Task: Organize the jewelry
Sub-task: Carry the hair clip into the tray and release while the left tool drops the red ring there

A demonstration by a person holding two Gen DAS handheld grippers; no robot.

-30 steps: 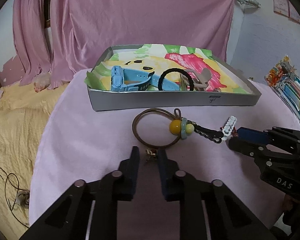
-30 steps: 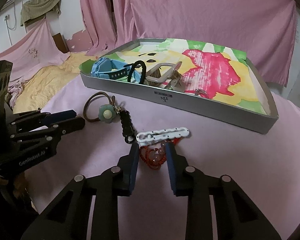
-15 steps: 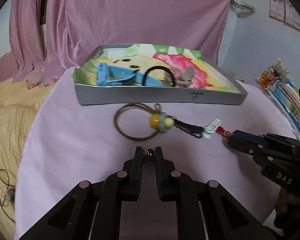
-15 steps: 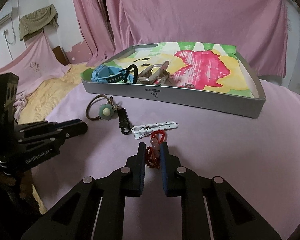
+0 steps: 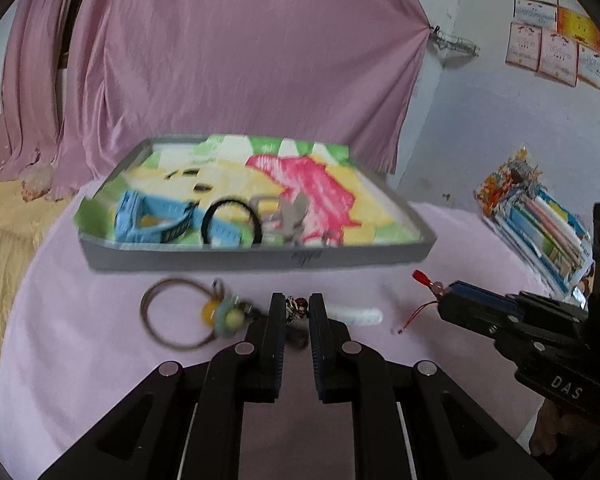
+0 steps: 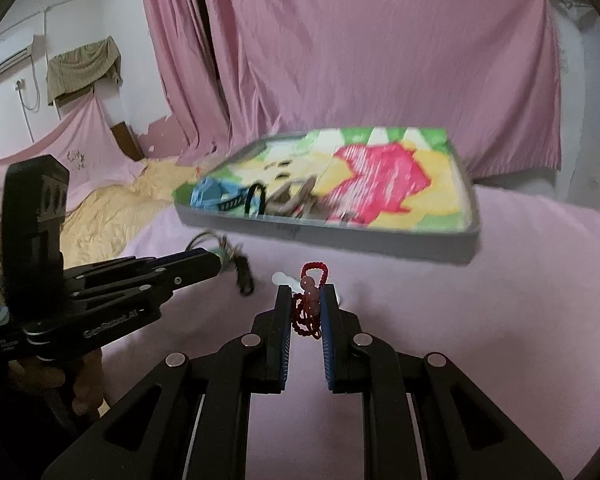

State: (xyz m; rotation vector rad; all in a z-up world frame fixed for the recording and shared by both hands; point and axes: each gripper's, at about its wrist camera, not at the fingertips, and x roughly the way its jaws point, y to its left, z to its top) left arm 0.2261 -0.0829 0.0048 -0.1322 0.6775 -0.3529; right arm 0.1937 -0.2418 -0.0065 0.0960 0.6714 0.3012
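Right tongs [image 6: 305, 300] gripping red bracelet [image 6: 308, 312] (beaded)

You see soft matt pink cloth [image 5: 80, 352] over the table, glossy folds in the curtain [image 5: 240, 60], and a grey cardboard-looking tray [image 5: 260, 258] lined with bright printed paper. Your grippers [image 5: 296, 308] look matt black plastic; the bracelet [image 6: 308, 308] shows glossy beads on red cord.
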